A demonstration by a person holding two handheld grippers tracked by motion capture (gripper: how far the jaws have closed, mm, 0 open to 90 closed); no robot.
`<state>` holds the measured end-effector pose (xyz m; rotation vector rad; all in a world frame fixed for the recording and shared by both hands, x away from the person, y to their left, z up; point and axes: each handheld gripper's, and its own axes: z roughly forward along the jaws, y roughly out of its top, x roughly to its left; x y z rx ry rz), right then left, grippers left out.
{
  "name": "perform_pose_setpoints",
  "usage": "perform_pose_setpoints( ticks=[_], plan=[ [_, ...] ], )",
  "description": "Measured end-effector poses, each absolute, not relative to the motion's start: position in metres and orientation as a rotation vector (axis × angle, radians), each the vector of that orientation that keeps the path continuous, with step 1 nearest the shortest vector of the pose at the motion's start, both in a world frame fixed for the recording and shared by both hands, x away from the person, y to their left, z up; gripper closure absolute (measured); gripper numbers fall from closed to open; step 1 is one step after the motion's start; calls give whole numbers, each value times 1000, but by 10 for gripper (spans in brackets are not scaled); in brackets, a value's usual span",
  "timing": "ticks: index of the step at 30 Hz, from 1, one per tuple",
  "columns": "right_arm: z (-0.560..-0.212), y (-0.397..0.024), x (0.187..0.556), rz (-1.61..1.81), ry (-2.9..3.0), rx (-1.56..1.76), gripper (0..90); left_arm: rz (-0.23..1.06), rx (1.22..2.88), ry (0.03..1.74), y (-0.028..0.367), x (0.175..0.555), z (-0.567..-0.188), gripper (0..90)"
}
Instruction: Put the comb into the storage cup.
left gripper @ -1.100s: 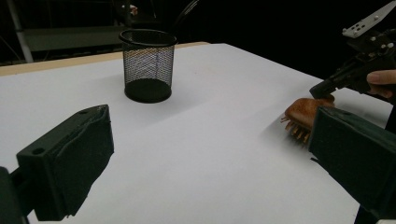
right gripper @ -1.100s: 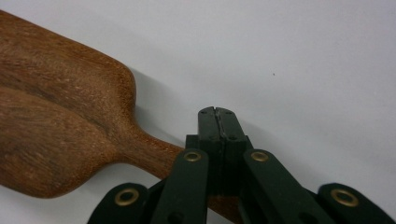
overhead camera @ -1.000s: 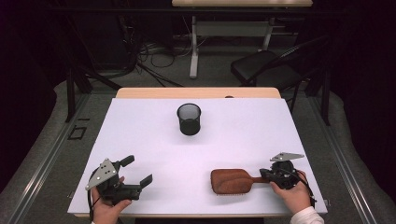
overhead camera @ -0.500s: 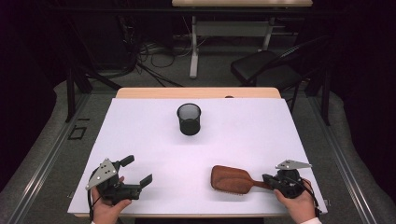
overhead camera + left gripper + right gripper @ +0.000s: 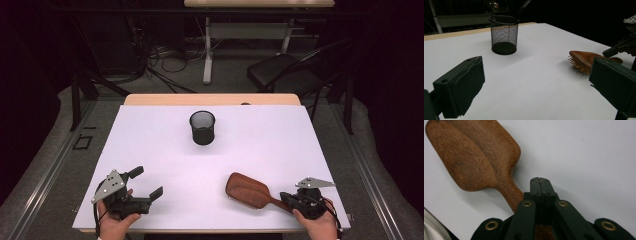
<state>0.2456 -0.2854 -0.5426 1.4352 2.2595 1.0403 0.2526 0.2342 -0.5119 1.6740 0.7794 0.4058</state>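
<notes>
hairbrush: brown wooden paddle hairbrush lies bristles-down at near right of white table
right gripper: jaws together, seemingly clamped on its handle
left gripper: jaws apart, empty
progress: black mesh cup farther off, empty; brush not lifted

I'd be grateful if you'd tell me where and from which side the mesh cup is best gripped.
Judging by its pose, take the mesh cup by its rim, coming straight down with one jaw inside and one outside. It stands upright, mouth open and empty, alone mid-table. The open left gripper is free; the right gripper sits shut above the hairbrush handle.
</notes>
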Motion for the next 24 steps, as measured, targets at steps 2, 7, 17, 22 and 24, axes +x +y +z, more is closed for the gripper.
perform_pose_setpoints(
  ticks=[2,7,17,22,24],
  plan=[
    [-542,-285,244,1038,2265,1428,900,404,1674,781,235,253,-512,4],
    [-543,-284,244,1031,2276,1426,900,402,1663,784,235,253,-512,4],
    [-544,-284,244,1032,2276,1422,900,403,1663,786,235,253,-512,4],
    [-544,-285,245,1035,2270,1423,900,402,1663,787,236,253,-512,4],
    [-544,-285,245,1039,2264,1421,898,402,1662,786,235,253,-512,4]
  ],
)
